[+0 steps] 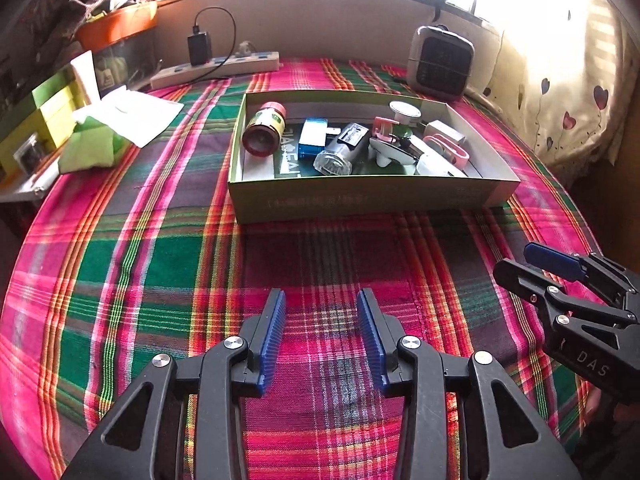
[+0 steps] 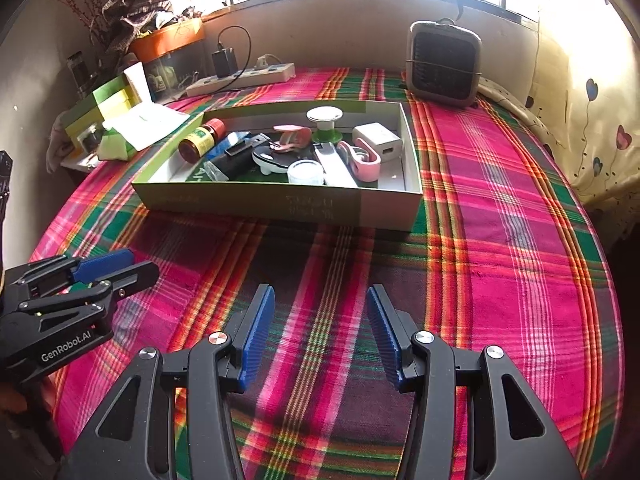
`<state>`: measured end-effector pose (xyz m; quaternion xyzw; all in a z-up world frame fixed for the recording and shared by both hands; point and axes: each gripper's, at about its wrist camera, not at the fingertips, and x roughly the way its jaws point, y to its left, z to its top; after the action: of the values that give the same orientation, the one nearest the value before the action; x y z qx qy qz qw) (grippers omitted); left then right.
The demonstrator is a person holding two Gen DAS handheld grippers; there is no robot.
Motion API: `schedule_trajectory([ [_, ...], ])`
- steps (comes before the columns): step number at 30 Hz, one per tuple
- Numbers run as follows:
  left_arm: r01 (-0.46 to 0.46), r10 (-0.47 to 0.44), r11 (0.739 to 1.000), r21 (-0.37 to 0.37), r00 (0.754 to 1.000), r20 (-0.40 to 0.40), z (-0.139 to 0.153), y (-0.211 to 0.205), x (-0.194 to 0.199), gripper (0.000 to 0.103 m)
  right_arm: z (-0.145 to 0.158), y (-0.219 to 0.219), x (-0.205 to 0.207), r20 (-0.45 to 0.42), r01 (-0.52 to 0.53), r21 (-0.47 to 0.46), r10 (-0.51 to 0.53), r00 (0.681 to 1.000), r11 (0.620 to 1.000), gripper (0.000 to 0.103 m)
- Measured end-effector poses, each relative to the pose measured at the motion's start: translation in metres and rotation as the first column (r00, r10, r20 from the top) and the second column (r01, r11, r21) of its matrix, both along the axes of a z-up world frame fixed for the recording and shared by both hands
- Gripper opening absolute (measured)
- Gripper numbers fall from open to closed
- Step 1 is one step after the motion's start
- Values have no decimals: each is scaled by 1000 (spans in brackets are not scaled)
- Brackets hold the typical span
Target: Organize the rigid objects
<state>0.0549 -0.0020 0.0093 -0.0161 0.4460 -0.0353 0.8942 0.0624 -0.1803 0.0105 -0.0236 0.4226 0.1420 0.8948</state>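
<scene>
While both grippers hang above the bare plaid cloth (image 1: 160,264) on the surface, the jaws of the left gripper (image 1: 321,334) and of the right gripper (image 2: 320,330) are held apart with nothing between them. The rigid objects are gathered in the shallow green cardboard box (image 1: 372,198) beyond, its long axis lying across both views. Inside, the brown bottle (image 1: 265,130) is laid on its side at the left end, base toward the grippers, red cap toward the far wall.

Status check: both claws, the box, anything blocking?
Left claw open, empty. Right claw open, empty. Box ahead, full of small items. Plaid cloth between, nothing blocking.
</scene>
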Motion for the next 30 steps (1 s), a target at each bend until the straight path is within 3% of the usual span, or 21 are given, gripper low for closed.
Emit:
schedule_trajectory([
  [14, -28, 26, 998, 65, 999, 36, -3, -11, -1, 40, -7, -3, 1, -17, 15, -31, -15, 1000, 999, 50],
  [18, -27, 24, 997, 71, 999, 36, -3, -12, -1, 41, -8, 3, 1, -22, -17, -42, 16, 1000, 999, 63],
  [24, -26, 24, 998, 62, 999, 36, -4, -10, -1, 42, -9, 5, 0, -20, -17, -60, 16, 1000, 998, 63],
  [30, -5, 3, 997, 71, 999, 31, -4, -14, -1, 50, -9, 5, 0, -19, -18, -67, 17, 1000, 998, 64],
])
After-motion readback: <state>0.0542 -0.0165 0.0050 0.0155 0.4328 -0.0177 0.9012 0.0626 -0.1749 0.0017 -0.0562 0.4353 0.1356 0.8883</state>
